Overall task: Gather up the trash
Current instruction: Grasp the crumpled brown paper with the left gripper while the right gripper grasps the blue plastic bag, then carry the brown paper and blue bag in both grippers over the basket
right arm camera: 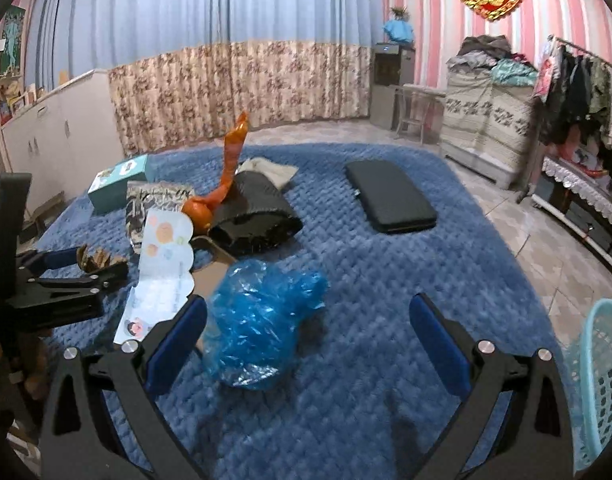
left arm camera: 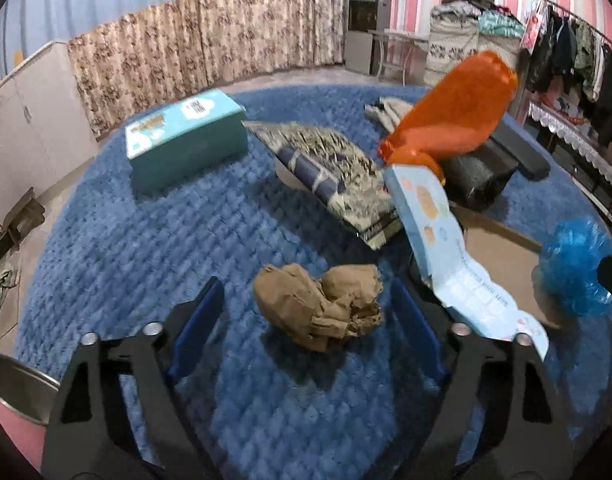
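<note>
A crumpled brown paper wad (left arm camera: 318, 308) lies on the blue quilted rug (left arm camera: 146, 248). My left gripper (left arm camera: 306, 286) straddles it, and its blue pads (left arm camera: 198, 328) stand a little off the paper on both sides, so it is open. The right wrist view shows that gripper (right arm camera: 102, 264) around the same wad (right arm camera: 98, 258). A crumpled blue plastic bag (right arm camera: 258, 320) sits between the fingers of my right gripper (right arm camera: 308, 302), close to the left pad (right arm camera: 178, 340) and far from the right one. That gripper is open. The bag (left arm camera: 570, 264) also shows at the far right of the left wrist view.
Nearby lie an orange plastic bag (left arm camera: 454, 112), a light blue printed leaflet (left arm camera: 446, 240), brown cardboard (left arm camera: 502, 252), a patterned packet (left arm camera: 338, 176), a teal box (left arm camera: 186, 136) and a black roll (left arm camera: 478, 176). A flat black case (right arm camera: 390, 196) lies farther off. A teal basket (right arm camera: 602, 380) stands at right, a metal bin (left arm camera: 14, 384) at left.
</note>
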A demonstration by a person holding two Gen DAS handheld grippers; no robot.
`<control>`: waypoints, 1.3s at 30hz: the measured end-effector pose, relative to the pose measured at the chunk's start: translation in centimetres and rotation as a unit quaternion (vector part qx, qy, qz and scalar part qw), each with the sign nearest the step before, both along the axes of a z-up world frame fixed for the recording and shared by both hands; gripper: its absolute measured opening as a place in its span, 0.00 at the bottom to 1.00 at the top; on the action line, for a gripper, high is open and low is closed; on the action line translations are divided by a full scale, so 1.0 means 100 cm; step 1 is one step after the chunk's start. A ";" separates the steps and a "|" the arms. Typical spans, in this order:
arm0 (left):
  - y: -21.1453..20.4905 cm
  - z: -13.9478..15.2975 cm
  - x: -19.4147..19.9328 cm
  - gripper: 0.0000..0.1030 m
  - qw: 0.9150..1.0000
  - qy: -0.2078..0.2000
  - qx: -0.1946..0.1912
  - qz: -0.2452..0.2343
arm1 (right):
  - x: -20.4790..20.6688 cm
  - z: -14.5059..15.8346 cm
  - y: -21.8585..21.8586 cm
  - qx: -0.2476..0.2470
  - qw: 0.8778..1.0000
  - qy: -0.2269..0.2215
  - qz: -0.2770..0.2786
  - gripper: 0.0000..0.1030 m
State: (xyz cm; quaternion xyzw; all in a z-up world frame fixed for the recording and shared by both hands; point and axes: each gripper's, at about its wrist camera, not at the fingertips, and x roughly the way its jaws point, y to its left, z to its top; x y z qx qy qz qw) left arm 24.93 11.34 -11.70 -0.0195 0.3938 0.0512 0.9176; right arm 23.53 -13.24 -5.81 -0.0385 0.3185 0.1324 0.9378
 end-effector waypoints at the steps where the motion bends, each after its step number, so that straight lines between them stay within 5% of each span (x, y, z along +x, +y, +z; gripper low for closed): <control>1: 0.000 -0.002 0.003 0.65 1.000 0.007 -0.002 -0.002 | 0.001 -0.003 0.000 0.002 1.000 0.001 0.005 0.95; 4: 0.000 -0.005 0.008 0.51 1.000 0.014 -0.006 0.000 | 0.006 -0.008 -0.002 0.025 0.999 0.016 0.027 0.74; 6: -0.004 -0.003 0.008 0.51 1.000 0.011 0.001 0.003 | 0.009 -0.012 -0.005 0.044 0.998 0.030 0.040 0.53; 11: -0.013 0.004 0.002 0.49 0.999 -0.004 0.039 0.022 | 0.004 -0.009 -0.013 0.070 0.996 0.021 0.056 0.26; 15: -0.014 0.022 -0.001 0.49 0.997 -0.023 0.063 0.043 | -0.002 0.003 -0.042 0.095 0.995 -0.008 0.026 0.25; 24: -0.034 0.064 0.003 0.49 0.993 -0.062 0.070 0.074 | -0.004 0.010 -0.091 0.035 0.998 -0.047 -0.035 0.25; 39: -0.151 0.087 0.026 0.49 0.989 -0.129 0.072 -0.030 | -0.002 0.010 -0.170 0.062 0.987 -0.074 -0.132 0.25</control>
